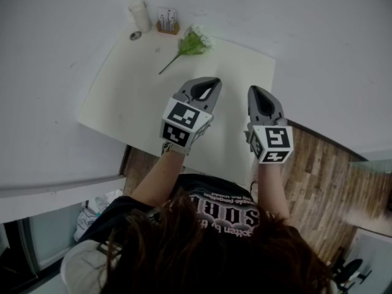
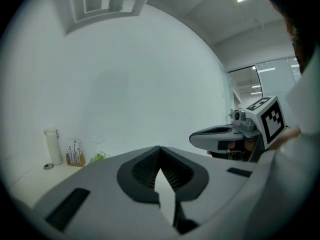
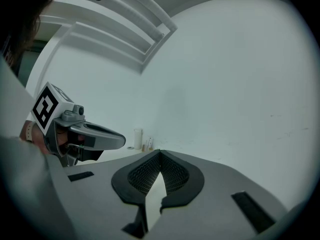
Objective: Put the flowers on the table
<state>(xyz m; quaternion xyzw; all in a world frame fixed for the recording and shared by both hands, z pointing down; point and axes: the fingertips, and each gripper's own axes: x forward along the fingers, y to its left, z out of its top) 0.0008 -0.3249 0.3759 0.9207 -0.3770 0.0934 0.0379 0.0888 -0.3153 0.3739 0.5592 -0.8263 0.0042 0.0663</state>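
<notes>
Lying on cream rectangular desk (image 1: 131, 100), green-stemmed white flowers (image 1: 193, 43), hovering closed, gripping nothing, left gripper (image 1: 214, 81), right gripper (image 1: 253, 90).

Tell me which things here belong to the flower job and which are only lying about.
Job: flowers, table, left gripper, right gripper, both with jaws shut and empty.
Lying about: white bottle, card holder, small round metal piece.

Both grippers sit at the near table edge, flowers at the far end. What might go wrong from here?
The flowers lie close to the card holder and white bottle; a reach there may topple those. Their thin stem lies flat on the table, so jaws may slip off it. Left gripper and right gripper are both shut and must open first.
</notes>
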